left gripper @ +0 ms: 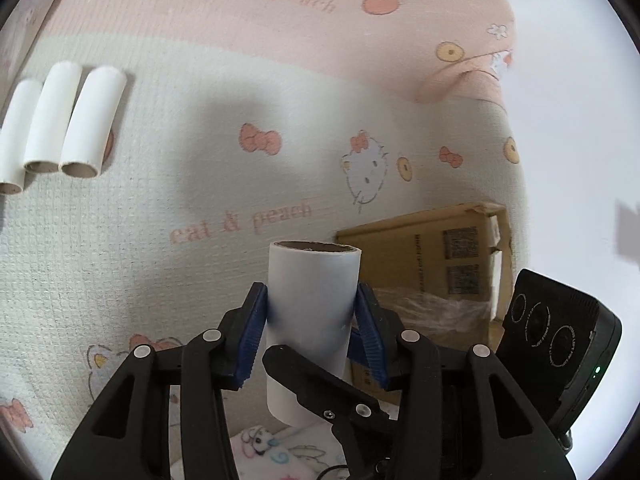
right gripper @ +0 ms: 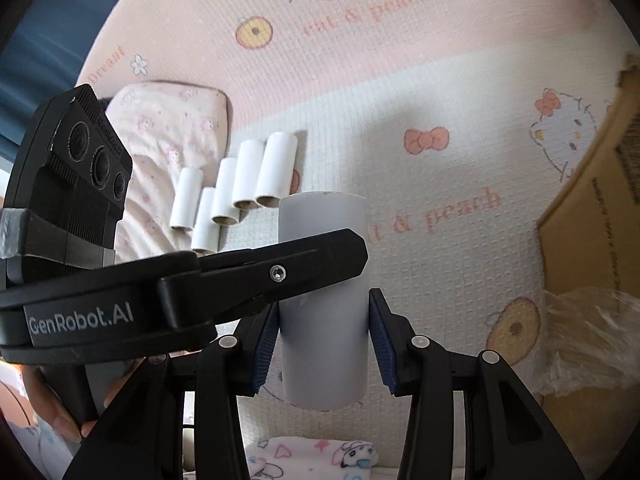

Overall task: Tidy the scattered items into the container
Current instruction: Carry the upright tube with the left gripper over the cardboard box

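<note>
Left gripper (left gripper: pixel 312 320) clamps my white roll (left gripper: pixel 312 300), upright, blue pads pressed on both sides. Right gripper (right gripper: pixel 323 336) brackets the same roll (right gripper: pixel 324 344); whether its pads touch it, I cannot tell. Cardboard box (left gripper: pixel 424 252) sits just right, more rolls (right gripper: pixel 240 192) lined up on the cat-print mat (right gripper: pixel 440 260).

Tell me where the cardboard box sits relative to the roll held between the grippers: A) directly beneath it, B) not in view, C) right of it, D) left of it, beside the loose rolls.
C: in both wrist views the cardboard box lies to the right of the held white roll, while the loose white rolls lie on the mat to the left.
</note>
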Action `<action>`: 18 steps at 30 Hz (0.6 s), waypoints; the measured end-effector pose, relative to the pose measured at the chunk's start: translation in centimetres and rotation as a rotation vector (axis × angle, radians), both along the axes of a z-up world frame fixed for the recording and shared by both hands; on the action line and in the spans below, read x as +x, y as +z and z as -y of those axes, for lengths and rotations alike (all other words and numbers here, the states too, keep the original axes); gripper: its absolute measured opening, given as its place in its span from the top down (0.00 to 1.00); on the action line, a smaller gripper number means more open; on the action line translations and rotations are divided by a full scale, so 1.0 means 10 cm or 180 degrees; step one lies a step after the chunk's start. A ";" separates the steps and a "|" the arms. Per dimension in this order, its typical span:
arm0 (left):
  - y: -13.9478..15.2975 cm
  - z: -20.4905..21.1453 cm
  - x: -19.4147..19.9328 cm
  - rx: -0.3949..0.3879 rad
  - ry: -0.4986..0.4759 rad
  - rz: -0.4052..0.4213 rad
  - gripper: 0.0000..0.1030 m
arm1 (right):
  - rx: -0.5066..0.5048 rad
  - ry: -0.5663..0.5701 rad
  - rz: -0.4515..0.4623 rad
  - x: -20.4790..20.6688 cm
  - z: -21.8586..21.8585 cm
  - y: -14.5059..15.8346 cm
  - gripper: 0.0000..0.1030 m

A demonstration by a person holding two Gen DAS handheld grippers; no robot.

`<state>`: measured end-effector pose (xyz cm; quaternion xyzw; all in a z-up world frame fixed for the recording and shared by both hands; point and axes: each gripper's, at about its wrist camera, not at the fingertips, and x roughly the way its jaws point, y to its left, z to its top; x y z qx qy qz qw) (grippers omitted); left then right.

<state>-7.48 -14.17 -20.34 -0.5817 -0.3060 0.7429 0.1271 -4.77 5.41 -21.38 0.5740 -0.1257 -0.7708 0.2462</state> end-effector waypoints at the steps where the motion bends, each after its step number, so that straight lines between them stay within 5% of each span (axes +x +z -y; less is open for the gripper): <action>1: 0.06 -0.03 0.00 -0.0012 -0.0004 -0.0029 0.53 | -0.0002 -0.0015 -0.0046 0.02 -0.02 0.05 0.60; 9: 0.62 -0.49 0.01 -0.0399 -0.0403 -0.0316 0.53 | 0.0035 -0.0162 -0.0493 0.15 -0.25 0.53 0.60; 18: 1.07 -1.24 -0.09 -0.0476 -0.0817 -0.0647 0.53 | -0.0059 -0.0518 -0.0824 0.35 -0.87 0.96 0.60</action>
